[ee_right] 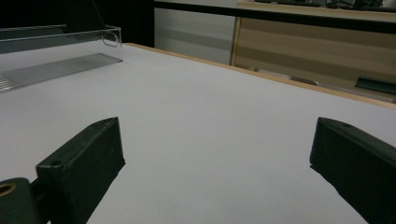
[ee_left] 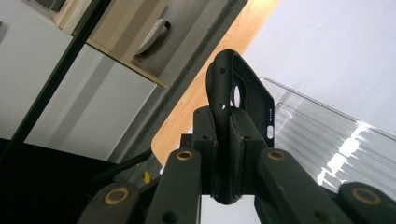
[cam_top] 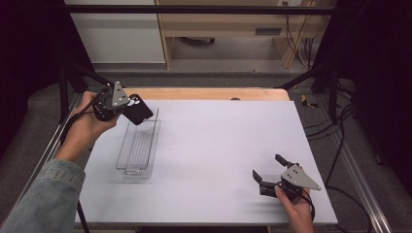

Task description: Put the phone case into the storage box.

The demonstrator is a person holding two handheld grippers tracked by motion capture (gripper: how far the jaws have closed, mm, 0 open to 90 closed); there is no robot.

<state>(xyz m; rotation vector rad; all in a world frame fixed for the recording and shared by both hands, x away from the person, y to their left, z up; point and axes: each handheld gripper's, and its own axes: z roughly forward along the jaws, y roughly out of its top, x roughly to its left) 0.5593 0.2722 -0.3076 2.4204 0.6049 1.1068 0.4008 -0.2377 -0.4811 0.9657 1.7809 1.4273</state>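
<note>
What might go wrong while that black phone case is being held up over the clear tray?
The left gripper pinches the phone case only by one thin edge, so it could twist or slip out. It hangs over the far end of the clear tray, so a drop might miss or nudge that light tray. The right gripper rests open far away, too distant to help.

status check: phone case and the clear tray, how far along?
Done: the left gripper has the black phone case clamped by its edge and lifted off the table. In hand: the case hangs over the far end of the clear tray. Left: probably lowering and releasing it there; the tray looks empty. The right gripper rests open on the white table.
</note>
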